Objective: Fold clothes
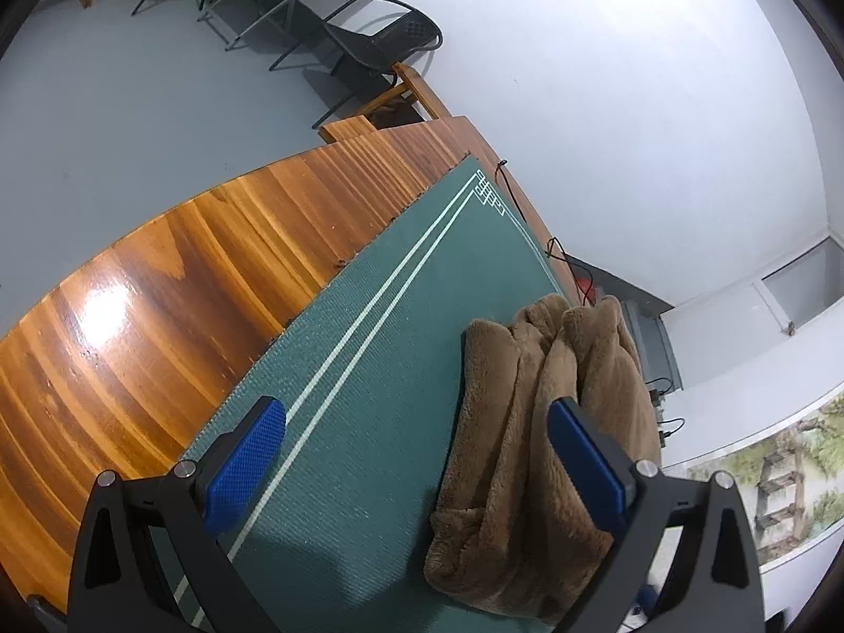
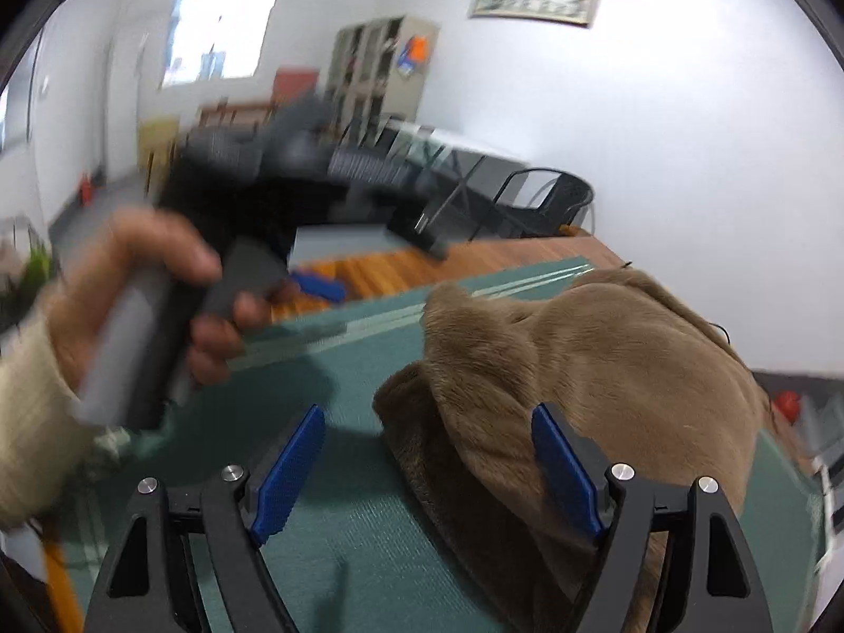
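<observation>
A brown fleece garment [image 1: 533, 422] lies bunched on the green mat [image 1: 369, 348], along the mat's right side in the left wrist view. My left gripper [image 1: 416, 422] is open wide above the mat; its right finger hangs over the fleece and its left finger over bare mat. In the right wrist view the same garment [image 2: 580, 348] fills the lower right. My right gripper [image 2: 430, 422] is open with the fleece's left edge between its blue pads [image 2: 564, 469], which do not press on it. A blurred hand [image 2: 132, 285] in a cream sleeve grips the other gripper's grey handle [image 2: 158, 327] at left.
The mat lies on a glossy wooden table [image 1: 158, 316], whose bare wood runs along the mat's left side. Black cables [image 1: 559, 253] trail off the table's far edge by the white wall. A black chair [image 1: 380, 47] and a glass table [image 2: 453, 158] stand beyond.
</observation>
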Demonstrator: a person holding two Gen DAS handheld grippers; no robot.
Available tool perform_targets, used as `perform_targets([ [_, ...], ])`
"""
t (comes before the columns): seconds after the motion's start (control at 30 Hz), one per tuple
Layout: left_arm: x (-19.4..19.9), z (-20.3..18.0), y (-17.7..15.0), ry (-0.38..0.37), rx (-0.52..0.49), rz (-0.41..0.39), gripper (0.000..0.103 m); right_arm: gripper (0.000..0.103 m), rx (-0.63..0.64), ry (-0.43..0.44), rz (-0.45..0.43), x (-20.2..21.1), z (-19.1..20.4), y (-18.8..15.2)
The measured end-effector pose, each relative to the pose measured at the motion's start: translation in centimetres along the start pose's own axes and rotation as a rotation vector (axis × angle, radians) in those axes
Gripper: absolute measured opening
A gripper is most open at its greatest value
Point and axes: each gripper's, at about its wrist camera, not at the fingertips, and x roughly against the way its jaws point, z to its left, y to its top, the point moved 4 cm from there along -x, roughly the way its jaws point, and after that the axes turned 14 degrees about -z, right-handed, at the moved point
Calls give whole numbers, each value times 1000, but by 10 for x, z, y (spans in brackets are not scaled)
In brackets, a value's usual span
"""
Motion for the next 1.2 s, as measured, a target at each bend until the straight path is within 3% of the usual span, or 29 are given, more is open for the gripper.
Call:
perform_targets([
  [0.17, -6, -4, -6, 7, -27, 15, 100, 83, -258, -211, -124, 15, -69, 22],
  [0.27, -10, -3, -9, 7, -28, 30, 100, 83, -319, -380, -92, -8, -104, 18],
  [0.33, -10, -3, -9, 7, -29, 32, 100, 83, -277, -406, -49, -24, -106, 14],
  [0.47, -8, -2, -6, -6, -16, 35, 100, 83, -103, -342, 79, -78, -73, -2],
  [0.57, -4, -1, -3, -22, -3, 32, 100, 83, 2, -292, 120, -94, -46, -18],
  [0.93, -9, -21, -13, -80, -60, 63, 100, 83, -40, -283, 70, -86, -40, -42],
  [1.1, -25, -27, -25, -56, -85, 144, 100, 85, -81, -199, 52, -60, -48, -37],
  [1.2, -24, -39, -22, -75, -104, 144, 101, 89, -120, -140, 22, -35, -56, -31],
])
